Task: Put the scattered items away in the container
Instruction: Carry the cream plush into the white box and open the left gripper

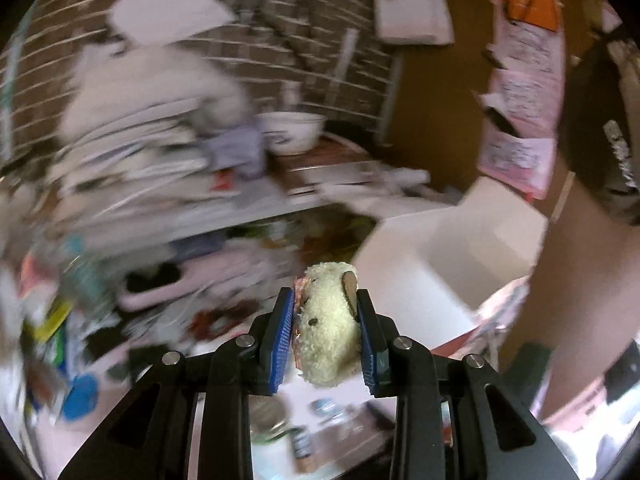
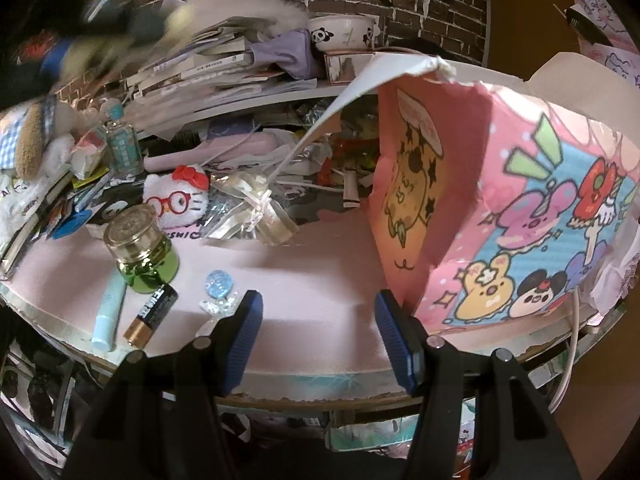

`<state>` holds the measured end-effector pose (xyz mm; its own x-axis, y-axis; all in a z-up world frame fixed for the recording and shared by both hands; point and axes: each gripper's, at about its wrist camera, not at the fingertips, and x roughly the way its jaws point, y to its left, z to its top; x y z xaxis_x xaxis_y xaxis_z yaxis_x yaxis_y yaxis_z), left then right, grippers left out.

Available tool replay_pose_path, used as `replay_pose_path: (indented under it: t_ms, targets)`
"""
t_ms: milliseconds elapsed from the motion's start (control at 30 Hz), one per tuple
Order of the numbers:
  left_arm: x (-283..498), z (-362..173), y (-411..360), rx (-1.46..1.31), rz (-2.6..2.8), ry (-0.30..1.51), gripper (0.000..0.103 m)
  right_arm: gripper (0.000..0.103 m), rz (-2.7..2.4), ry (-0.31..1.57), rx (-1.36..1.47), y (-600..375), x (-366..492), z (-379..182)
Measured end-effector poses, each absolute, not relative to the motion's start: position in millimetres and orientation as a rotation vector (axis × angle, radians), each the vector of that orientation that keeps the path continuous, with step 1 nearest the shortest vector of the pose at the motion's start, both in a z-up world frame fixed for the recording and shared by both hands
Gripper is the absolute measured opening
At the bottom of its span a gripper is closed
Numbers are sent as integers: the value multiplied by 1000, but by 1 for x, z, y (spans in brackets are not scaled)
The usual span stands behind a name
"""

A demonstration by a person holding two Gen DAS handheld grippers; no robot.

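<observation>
My left gripper (image 1: pixel 325 322) is shut on a small cream plush toy (image 1: pixel 328 320) with a brown ear, held up in the air; the background is motion-blurred. Ahead and to its right stands the open white-lined box (image 1: pixel 448 240). In the right wrist view the same box shows as a pink cartoon-printed carton (image 2: pixel 500 216) on the pink tabletop (image 2: pixel 312 264). My right gripper (image 2: pixel 318 320) is open and holds nothing, low at the table's front edge, just left of the carton. Scattered items lie left: a battery (image 2: pixel 150 314), a green jar (image 2: pixel 142 250), a pale blue tube (image 2: pixel 108 312), a cat plush (image 2: pixel 176 200).
A shelf with stacked books (image 2: pixel 208 68), purple cloth and a panda bowl (image 2: pixel 344 32) stands at the back against a brick wall. Clear plastic wrapping (image 2: pixel 256 208) and a small bottle (image 2: pixel 122 144) crowd the table's rear. A person's arm (image 1: pixel 560 264) is at the right of the left wrist view.
</observation>
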<state>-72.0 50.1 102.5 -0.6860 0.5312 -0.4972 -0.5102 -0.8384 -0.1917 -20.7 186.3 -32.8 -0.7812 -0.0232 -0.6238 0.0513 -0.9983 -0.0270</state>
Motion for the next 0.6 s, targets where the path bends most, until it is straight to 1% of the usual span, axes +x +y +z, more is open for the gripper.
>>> replay_pose_path:
  t_ms: [300,600]
  targets:
    - [-93,133,152,-839,2222,223,25,55,-2920,42,1028,189,-24,-33]
    - [-120,121,217,-1027,2129,413,25,55,-2897,26,1012,190,-26,-29]
